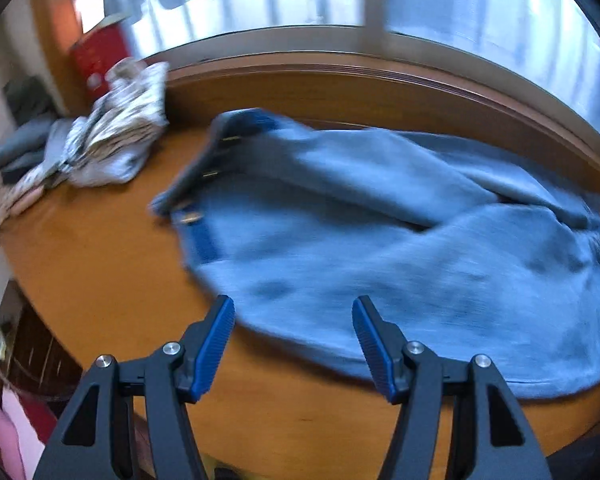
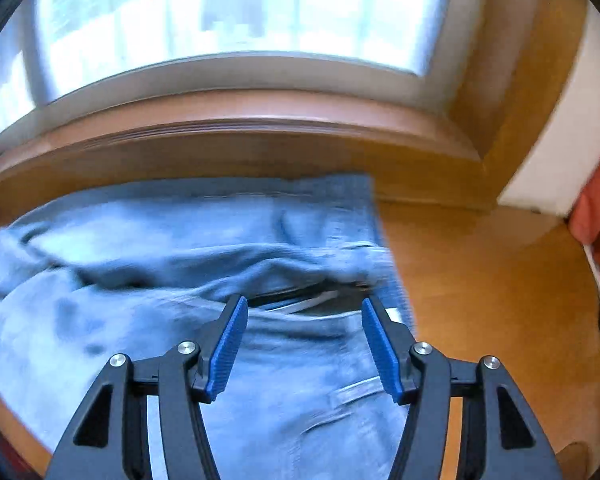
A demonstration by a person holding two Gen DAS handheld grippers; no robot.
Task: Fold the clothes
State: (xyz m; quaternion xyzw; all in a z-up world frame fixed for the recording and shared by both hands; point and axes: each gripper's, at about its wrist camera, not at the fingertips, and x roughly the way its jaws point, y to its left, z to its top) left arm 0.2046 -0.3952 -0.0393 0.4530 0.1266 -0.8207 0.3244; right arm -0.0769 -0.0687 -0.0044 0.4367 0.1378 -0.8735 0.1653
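- The wooden surface (image 1: 100, 248) carries blue jeans (image 1: 380, 240), spread flat across it in both views.
- Only the left wrist view shows a pile of patterned clothes (image 1: 112, 136), well apart from the jeans.
- Left gripper (image 1: 293, 308) and right gripper (image 2: 304, 308): jaws apart, gripping nothing.

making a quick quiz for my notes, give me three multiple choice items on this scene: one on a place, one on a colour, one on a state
1. Where does the crumpled white patterned cloth pile lie?
A on the blue denim jeans
B on the wooden table, left of the jeans
C in a gripper

2. What colour are the gripper pads?
A red
B blue
C green

3. How do both grippers' jaws stand?
A open, empty
B shut on denim
C shut on the pile

B: it sits apart from the blue denim jeans on the wooden table.
B: the pads are blue.
A: nothing lies between the jaws of the left gripper or the right gripper.
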